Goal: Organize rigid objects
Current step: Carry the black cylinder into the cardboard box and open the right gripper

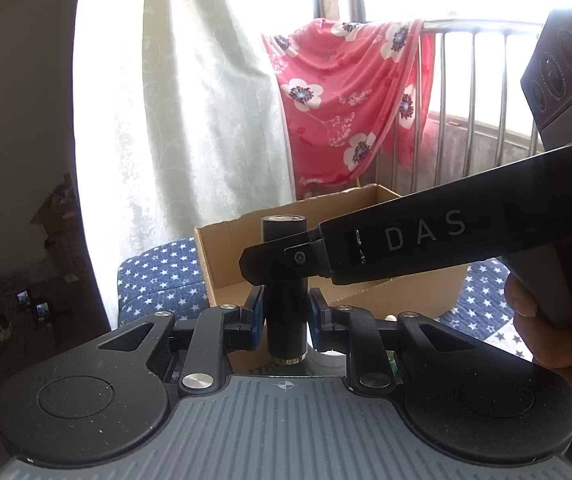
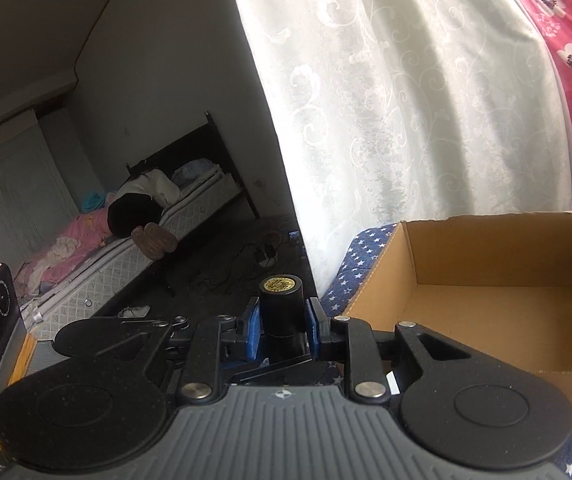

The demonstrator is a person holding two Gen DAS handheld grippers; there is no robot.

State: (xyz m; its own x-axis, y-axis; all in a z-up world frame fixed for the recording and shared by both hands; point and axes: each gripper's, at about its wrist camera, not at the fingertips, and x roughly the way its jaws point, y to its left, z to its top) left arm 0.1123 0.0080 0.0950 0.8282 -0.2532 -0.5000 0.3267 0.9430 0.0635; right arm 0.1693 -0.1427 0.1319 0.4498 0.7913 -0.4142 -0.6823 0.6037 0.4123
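Together, both tongs pinch one black cylinder in front of the cardboard box.
Left tongs (image 1: 285,316) clamp the upright black cylinder (image 1: 284,248) low down; the right tongs (image 2: 284,326) clamp it higher, likely a handover so it can go into the open cardboard box (image 2: 498,264) on the star-print cloth (image 1: 162,276) just behind.

Black cylinder (image 1: 284,280), brown cardboard box (image 2: 498,292), blue star-patterned cloth (image 1: 162,280)
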